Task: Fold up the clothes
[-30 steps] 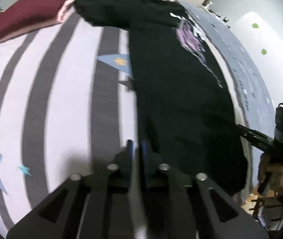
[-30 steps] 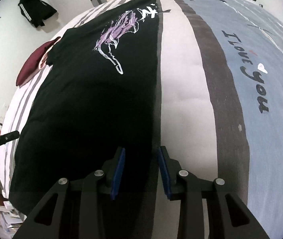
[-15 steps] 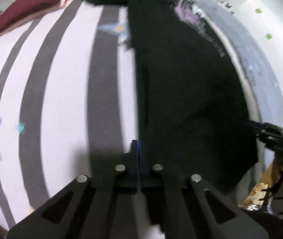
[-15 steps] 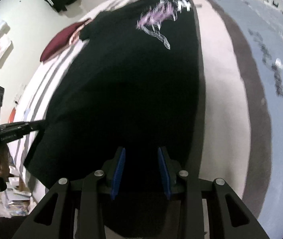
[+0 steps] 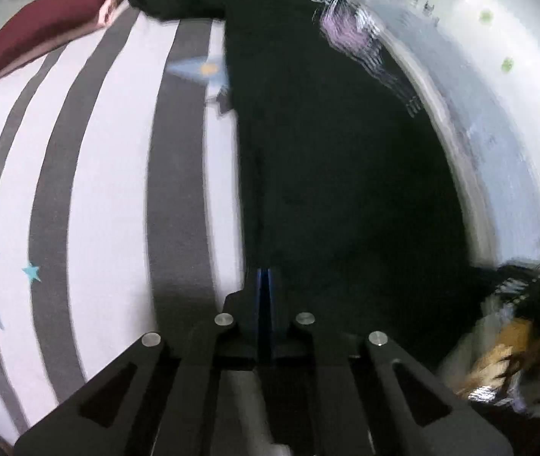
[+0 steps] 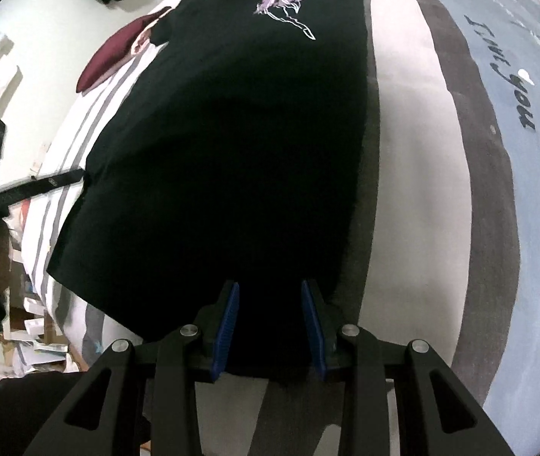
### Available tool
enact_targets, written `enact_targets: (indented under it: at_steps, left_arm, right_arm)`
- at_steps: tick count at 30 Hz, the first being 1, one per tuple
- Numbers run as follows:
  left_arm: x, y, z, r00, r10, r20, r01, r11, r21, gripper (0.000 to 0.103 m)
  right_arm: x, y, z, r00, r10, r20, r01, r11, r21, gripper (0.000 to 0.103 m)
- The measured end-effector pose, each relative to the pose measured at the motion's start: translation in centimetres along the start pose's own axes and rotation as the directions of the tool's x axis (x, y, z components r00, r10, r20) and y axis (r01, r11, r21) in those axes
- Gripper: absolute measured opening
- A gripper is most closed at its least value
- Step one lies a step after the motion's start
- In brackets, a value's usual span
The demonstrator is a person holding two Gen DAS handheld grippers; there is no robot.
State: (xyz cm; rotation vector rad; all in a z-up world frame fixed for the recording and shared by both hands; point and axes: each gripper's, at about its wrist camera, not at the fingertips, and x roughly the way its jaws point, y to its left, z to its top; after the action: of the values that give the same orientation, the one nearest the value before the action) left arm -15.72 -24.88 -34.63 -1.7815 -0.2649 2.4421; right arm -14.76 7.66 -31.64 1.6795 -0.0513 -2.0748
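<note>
Left hand-held gripper (image 5: 266,277) pinched tight on black T-shirt (image 5: 338,174) hem, right hand-held gripper (image 6: 270,306) spread over it

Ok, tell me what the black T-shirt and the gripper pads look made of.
Black T-shirt: soft matte knit, probably cotton; it drapes limply over the bed edge, with a purple and white print on top. Right gripper pads: blue, ribbed, likely rubber or soft plastic, on hard black plastic-looking fingers.
</note>
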Motion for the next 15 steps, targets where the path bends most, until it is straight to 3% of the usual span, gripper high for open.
enact_targets:
  at_steps: [5, 7, 10, 15]
  left_arm:
    - [-1.6, 3.7, 5.3, 0.993, 0.03, 0.116, -0.015, 0.991, -0.131, 0.004]
    - [-0.1, 3.5, 10.6, 0.985, 0.046, 0.168, -0.02, 0.988, -0.154, 0.017]
    - [0.1, 5.2, 16.7, 0.964, 0.081, 0.254, -0.037, 0.984, -0.174, 0.029]
    - [0.9, 9.0, 27.7, 0.93, 0.096, 0.354, -0.025, 0.979, -0.201, 0.034]
  right_arm:
    - [-3.4, 0.0, 4.4, 0.995, -0.01, 0.101, 0.008, 1.0, 0.021, 0.03]
    - [-4.0, -0.6, 7.5, 0.987, -0.019, 0.158, 0.012, 0.999, 0.044, 0.032]
    - [-4.0, -1.7, 13.2, 0.967, -0.056, 0.248, 0.042, 0.997, 0.06, 0.032]
    - [-2.0, -2.8, 22.8, 0.932, -0.096, 0.351, 0.062, 0.992, 0.107, 0.032]
